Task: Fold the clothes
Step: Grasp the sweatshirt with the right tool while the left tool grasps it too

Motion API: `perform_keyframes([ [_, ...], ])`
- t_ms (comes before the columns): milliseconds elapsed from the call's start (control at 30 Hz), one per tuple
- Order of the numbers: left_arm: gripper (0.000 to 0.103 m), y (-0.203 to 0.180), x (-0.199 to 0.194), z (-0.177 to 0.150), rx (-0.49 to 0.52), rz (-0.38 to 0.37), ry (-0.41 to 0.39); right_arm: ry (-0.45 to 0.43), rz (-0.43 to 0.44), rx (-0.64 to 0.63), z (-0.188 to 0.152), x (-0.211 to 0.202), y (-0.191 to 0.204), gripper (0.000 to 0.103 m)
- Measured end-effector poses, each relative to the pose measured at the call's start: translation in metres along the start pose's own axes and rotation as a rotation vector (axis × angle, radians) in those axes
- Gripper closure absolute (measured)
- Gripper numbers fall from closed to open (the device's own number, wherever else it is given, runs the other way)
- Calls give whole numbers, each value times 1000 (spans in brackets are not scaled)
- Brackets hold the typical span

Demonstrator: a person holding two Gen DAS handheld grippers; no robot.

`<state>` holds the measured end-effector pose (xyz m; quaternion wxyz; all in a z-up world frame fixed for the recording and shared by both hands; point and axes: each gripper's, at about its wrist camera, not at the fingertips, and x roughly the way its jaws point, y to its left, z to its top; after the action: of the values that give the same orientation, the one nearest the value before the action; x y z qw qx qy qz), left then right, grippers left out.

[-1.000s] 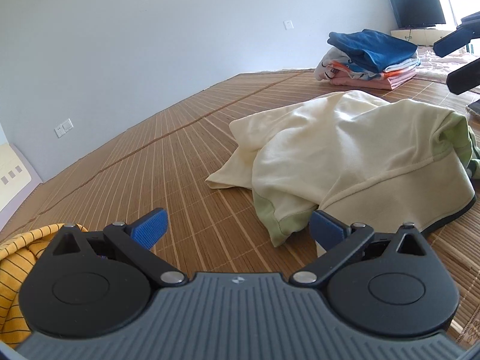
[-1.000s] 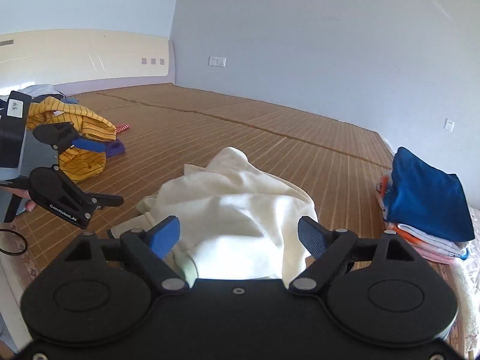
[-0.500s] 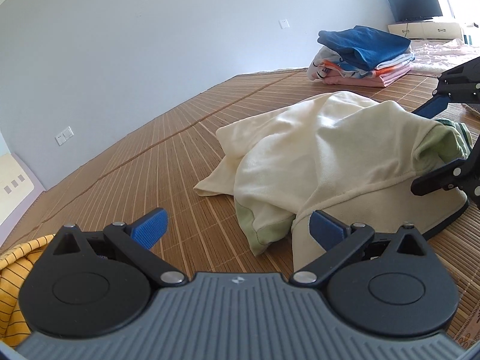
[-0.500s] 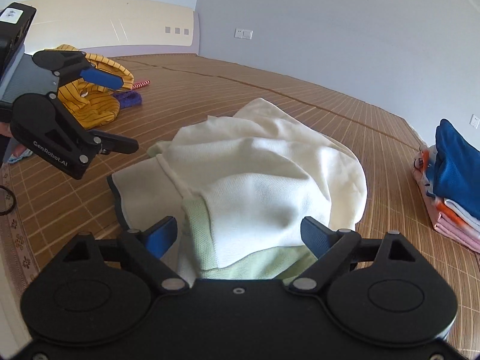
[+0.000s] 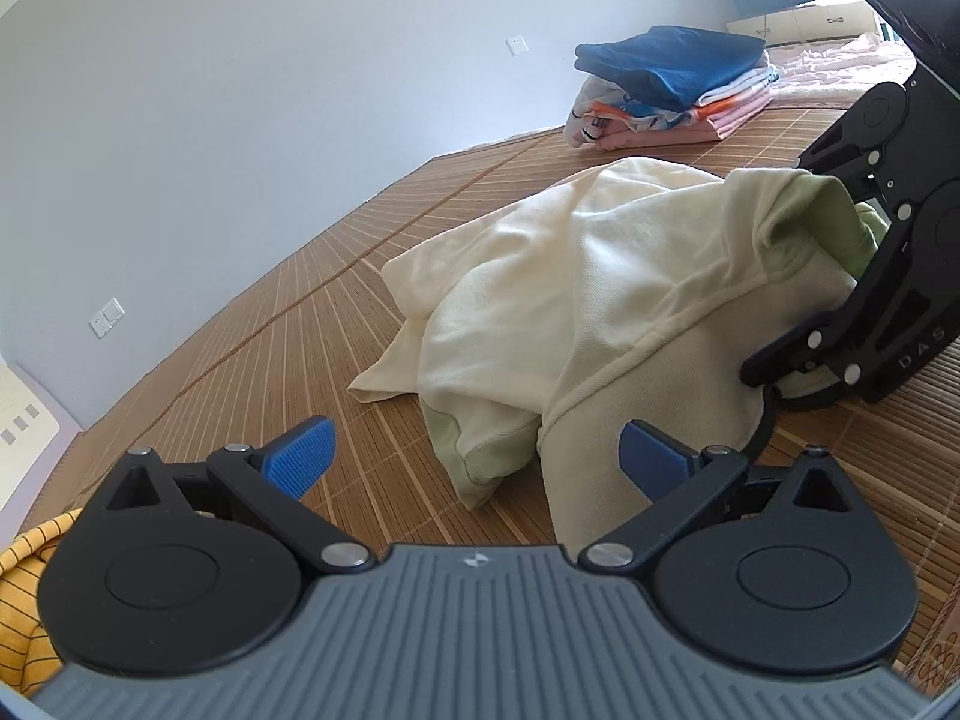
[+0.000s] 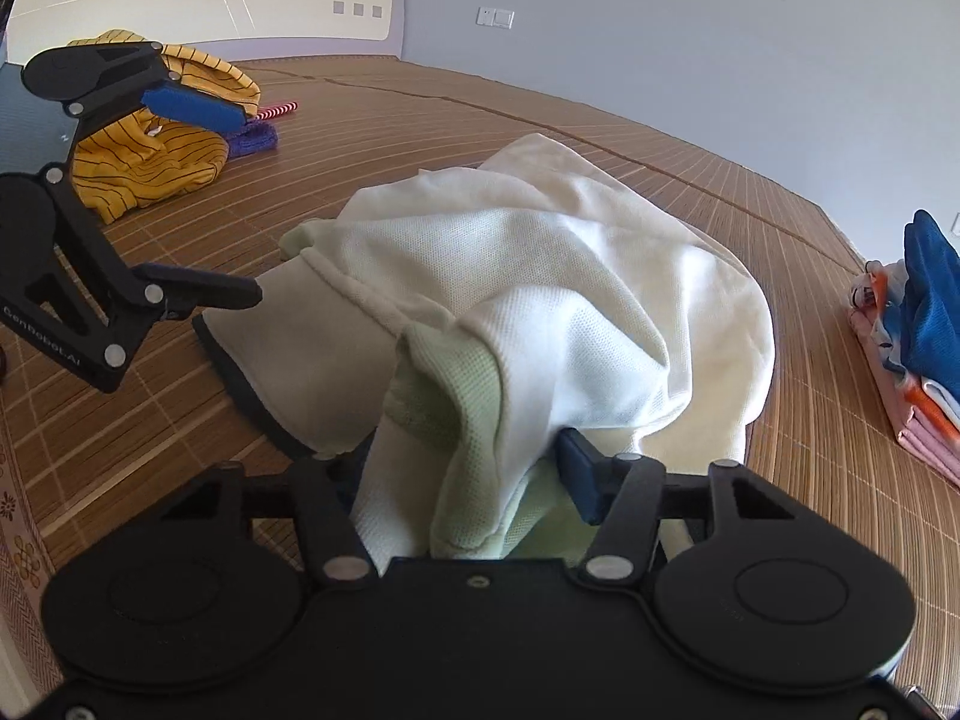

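Right gripper [image 6: 474, 480] pinches the cream polo shirt [image 6: 540, 276] by its green collar, left gripper [image 5: 474, 459] spread, empty beside it; grab-and-spread step, left needs a hem grip next.

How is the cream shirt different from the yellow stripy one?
The cream shirt is plain, with pale green trim and a dark hem; the yellow shirt has thin dark stripes. The cream shirt lies heaped mid-mat, with the right gripper closed on its green edge; the yellow shirt sits farther off, by the headboard, and no gripper holds it. Both are crumpled and unfolded on the mat.
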<state>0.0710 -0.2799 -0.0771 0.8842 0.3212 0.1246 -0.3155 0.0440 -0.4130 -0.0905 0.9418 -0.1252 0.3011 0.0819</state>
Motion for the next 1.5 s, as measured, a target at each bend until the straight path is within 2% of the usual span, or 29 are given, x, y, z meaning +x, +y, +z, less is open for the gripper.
perform_keyframes([
  [33,0,-4,1,0,11,-4,-1,-15,4,16,1,-2,-3,73],
  [133,0,-18,5,-2,70,6,-7,-77,33,90,5,-15,-13,81],
  [267,0,-36,9,-4,156,38,-26,-189,82,152,11,-44,-20,84],
  [433,0,-40,13,1,137,115,-68,-300,118,117,19,-77,-11,86],
  [633,0,-48,13,2,201,193,-118,-363,113,46,22,-93,4,87],
  [667,1,-52,12,1,240,219,-131,-368,112,33,23,-94,6,87],
  [733,7,-60,9,0,309,268,-149,-397,98,7,24,-99,11,87],
  [833,41,-66,2,0,379,317,-177,-447,76,-20,25,-106,15,87],
  [867,60,-66,-1,0,391,330,-193,-459,73,-27,25,-108,16,87],
  [1000,77,-66,-13,-1,416,369,-246,-495,71,-38,26,-119,20,87],
  [1100,84,-57,-29,6,386,363,-261,-526,57,-49,25,-133,23,87],
  [1167,85,-53,-43,12,404,378,-276,-553,53,-53,29,-142,25,87],
  [1333,86,-31,-106,43,367,401,-368,-691,5,-89,43,-193,36,87],
  [1433,86,-12,-146,66,298,358,-419,-757,-10,-102,54,-221,44,87],
  [1500,86,7,-162,80,224,258,-420,-759,-17,-109,64,-233,43,86],
])
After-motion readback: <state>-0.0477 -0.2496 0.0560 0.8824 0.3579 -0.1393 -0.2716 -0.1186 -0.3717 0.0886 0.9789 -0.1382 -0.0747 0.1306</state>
